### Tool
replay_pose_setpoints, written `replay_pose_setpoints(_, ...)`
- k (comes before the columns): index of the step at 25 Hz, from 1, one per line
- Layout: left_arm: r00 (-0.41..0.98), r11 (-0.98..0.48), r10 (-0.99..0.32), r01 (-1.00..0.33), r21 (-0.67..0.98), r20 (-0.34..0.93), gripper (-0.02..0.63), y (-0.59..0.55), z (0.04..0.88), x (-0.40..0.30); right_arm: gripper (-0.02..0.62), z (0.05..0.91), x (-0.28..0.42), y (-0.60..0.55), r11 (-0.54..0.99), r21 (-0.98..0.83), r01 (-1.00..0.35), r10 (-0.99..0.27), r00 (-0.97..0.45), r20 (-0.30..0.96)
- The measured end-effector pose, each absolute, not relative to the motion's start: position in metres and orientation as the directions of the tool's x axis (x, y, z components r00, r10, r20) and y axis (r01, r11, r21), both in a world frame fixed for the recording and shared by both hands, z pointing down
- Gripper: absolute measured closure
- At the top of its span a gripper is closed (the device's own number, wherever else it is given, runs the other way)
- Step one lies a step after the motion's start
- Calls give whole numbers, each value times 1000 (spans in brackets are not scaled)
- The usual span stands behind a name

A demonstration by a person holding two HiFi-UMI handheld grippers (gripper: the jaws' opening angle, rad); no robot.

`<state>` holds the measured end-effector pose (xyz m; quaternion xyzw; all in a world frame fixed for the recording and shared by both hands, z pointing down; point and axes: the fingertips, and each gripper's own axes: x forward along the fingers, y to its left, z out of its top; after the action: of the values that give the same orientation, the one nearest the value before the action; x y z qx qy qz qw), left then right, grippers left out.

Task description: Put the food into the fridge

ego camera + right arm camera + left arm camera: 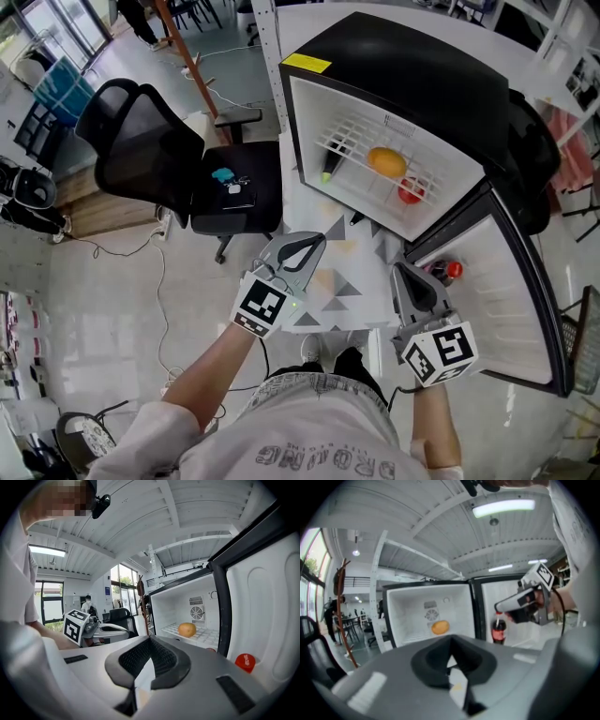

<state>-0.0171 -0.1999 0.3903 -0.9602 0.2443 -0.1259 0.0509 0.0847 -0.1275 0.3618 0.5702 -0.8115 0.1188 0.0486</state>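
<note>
A small black fridge [403,66] stands open in front of me. On its wire shelf [361,141] lie an orange [387,161], a red fruit [410,192] and a green item [326,174]. A cola bottle with a red cap [448,272] stands in the door shelf. My left gripper [314,246] points at the fridge from below left, shut, with nothing between its jaws. My right gripper [401,274] hovers near the door, also shut and holding nothing. The left gripper view shows the orange [439,627], the bottle [498,630] and the right gripper [501,605]. The right gripper view shows the orange [187,629] and the left gripper [123,629].
The fridge door [525,300] swings out to the right. A black office chair [141,150] with small items on its seat stands at the left. A patterned mat [342,281] lies on the floor before the fridge. Cables trail over the floor at the left.
</note>
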Motion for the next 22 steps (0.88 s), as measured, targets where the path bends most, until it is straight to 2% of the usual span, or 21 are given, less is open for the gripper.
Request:
replay_pose_setpoints(10, 857, -880, -474, -469, -78, 201, 600, -190, 395, -22, 595, 365, 90, -123, 321, -127, -939, -912, -342, 228)
replay_pose_setpoints(22, 859, -881, -471, -468, -65, 202, 600, -188, 392, -23, 595, 366, 91, -123, 331, -108, -937, -906, -348, 240)
